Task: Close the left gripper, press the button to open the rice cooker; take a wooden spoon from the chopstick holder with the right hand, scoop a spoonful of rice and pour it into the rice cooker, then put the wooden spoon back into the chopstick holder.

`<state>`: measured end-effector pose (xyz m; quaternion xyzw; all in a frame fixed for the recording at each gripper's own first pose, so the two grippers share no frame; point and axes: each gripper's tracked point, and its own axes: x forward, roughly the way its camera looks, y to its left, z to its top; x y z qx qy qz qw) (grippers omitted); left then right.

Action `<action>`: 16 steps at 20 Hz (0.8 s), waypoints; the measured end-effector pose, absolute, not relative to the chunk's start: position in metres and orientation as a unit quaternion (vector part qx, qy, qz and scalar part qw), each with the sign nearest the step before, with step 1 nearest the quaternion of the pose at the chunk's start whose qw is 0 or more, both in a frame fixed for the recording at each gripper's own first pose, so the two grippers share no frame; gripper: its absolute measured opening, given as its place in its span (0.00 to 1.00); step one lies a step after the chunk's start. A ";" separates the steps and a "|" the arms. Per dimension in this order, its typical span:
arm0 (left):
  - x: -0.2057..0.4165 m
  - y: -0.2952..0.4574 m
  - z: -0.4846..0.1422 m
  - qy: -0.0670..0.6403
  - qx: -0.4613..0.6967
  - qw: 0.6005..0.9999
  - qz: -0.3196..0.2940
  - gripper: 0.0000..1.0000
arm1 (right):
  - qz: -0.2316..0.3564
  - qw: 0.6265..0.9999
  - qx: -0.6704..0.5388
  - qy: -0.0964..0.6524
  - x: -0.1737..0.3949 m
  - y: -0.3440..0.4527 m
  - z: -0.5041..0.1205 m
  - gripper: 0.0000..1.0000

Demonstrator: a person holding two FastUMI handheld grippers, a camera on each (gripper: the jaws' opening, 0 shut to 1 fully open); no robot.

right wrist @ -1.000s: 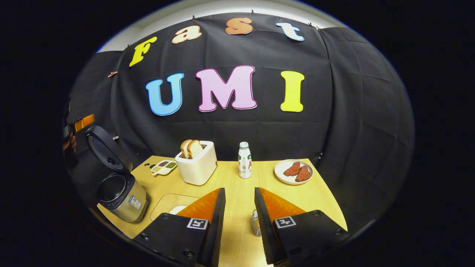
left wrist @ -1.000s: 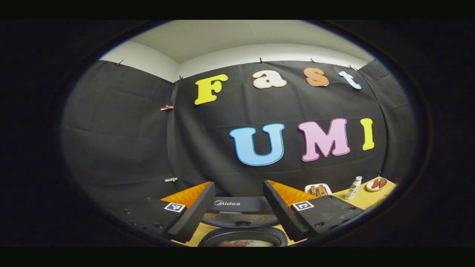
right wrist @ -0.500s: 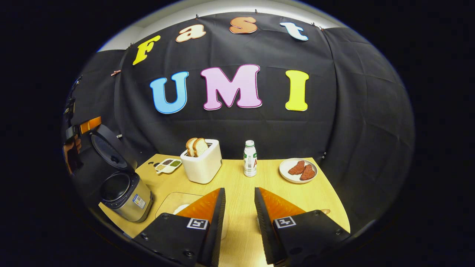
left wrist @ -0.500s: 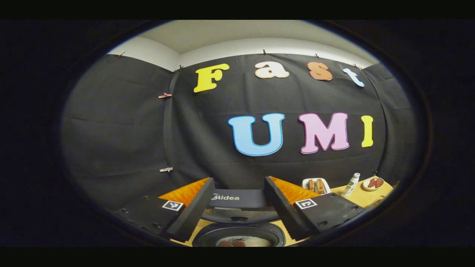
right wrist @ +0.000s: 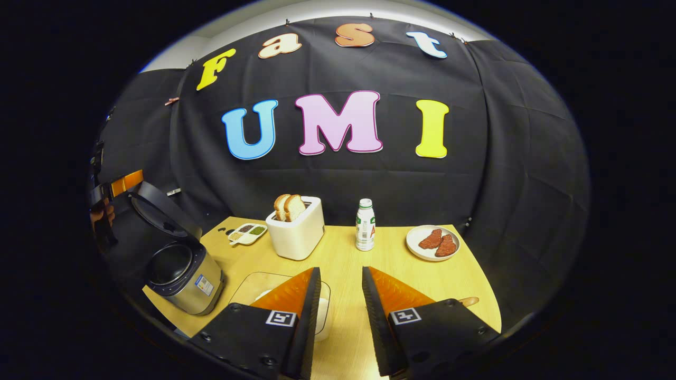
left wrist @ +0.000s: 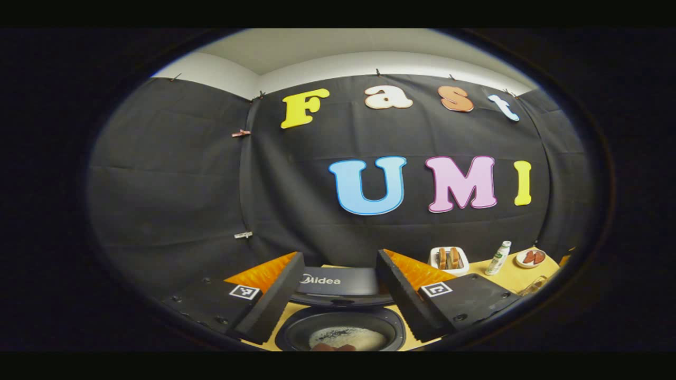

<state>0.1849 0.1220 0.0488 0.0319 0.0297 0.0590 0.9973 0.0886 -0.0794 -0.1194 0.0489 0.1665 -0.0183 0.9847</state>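
The rice cooker (right wrist: 182, 269) stands at the table's left edge with its lid (right wrist: 158, 211) raised. My left gripper (left wrist: 340, 258) hangs open above it. Between its fingers I see the lid's front (left wrist: 338, 282) and the dark inner pot (left wrist: 346, 338), which has pale grains at the bottom. In the right gripper view that left gripper (right wrist: 113, 187) sits behind the lid, held by a hand. My right gripper (right wrist: 340, 272) is open over the table's front with nothing between its fingers. A wooden tip (right wrist: 467, 302) pokes out beside its right finger.
A clear container (right wrist: 264, 287) lies partly behind the right gripper's left finger. A white toaster (right wrist: 296, 227) with bread, a small bottle (right wrist: 364, 224), a plate of meat (right wrist: 433, 243) and a divided seasoning dish (right wrist: 246, 233) stand toward the back of the wooden table (right wrist: 348, 253).
The right gripper view has swung left, so a glass holder seen between its fingers earlier is now out of sight. The left gripper view now shows more of the inner pot.
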 end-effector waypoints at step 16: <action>0.090 0.120 -0.036 0.122 -0.006 0.990 0.073 0.98 | 0.025 0.983 0.035 0.180 0.083 -0.049 -0.131 0.50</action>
